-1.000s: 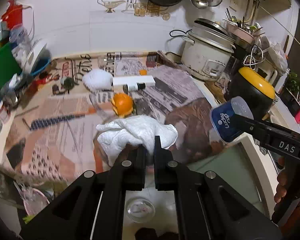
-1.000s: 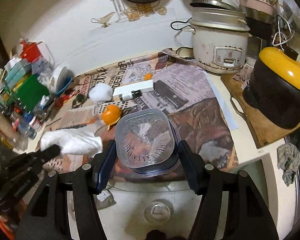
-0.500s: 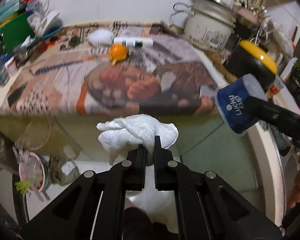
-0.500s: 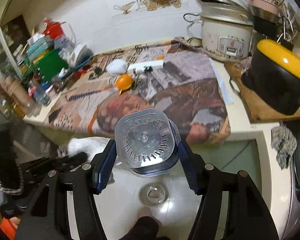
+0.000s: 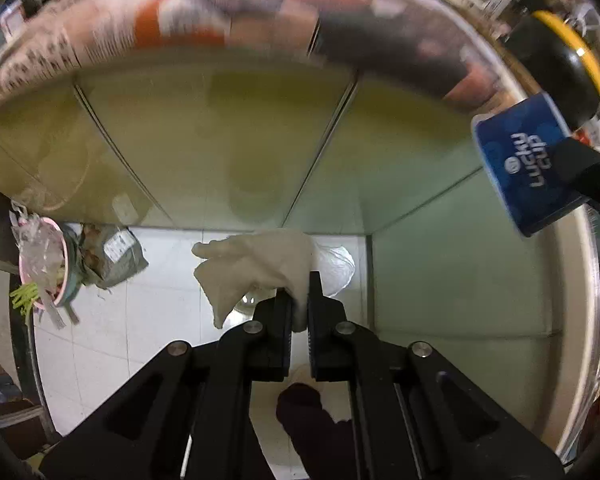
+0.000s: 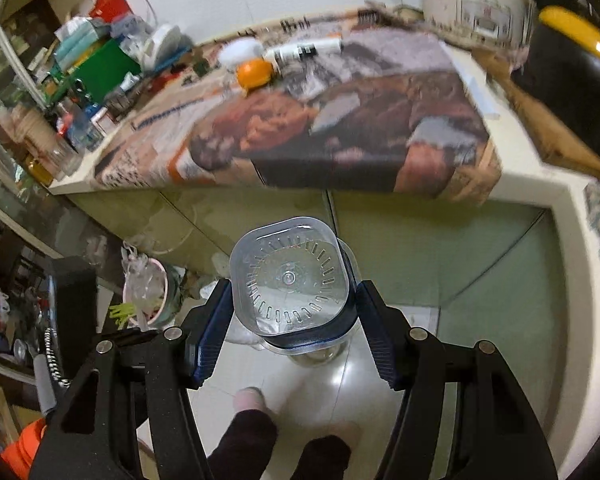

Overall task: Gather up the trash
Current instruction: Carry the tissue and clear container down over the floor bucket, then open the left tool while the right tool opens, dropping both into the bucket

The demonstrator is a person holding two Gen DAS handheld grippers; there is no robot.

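Two grippers tilt floorward — left [image 5: 299, 300] jaws clench tissue [image 5: 256, 268], right [image 6: 292, 312] grip cup [image 6: 290, 280].

Bare floor tiles [image 5: 156, 312] lie open beneath; the pink bin [image 5: 46, 268] and cabinet doors [image 5: 220, 140] hem them.

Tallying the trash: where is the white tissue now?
The white tissue is pinched in the left tongs, over the floor below the counter edge.
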